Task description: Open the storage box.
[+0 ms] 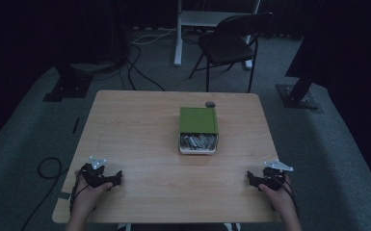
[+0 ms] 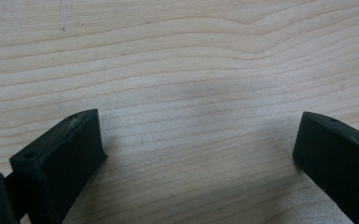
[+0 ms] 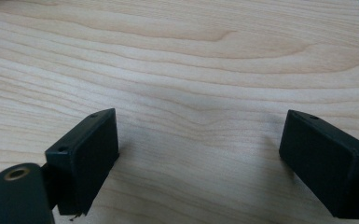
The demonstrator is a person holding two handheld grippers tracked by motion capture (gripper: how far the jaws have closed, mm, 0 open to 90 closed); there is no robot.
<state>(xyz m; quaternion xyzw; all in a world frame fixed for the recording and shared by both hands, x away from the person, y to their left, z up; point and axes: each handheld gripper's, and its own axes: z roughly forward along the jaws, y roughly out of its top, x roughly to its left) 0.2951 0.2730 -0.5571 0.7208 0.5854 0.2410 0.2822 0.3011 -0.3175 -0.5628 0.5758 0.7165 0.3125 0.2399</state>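
A dim room with dark walls and grey carpet (image 1: 347, 144). A light wooden table (image 1: 139, 139) fills the centre; at twelve o'clock a black folding chair (image 1: 229, 45) stands beside a white desk (image 1: 207, 19), cables (image 1: 139, 62) trailing at eleven o'clock.

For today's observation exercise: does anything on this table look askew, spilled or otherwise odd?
Little stands out. The green lid sits slid back on the white box, baring its contents at the near end. Nothing has spilled. A small dark object lies beyond it.
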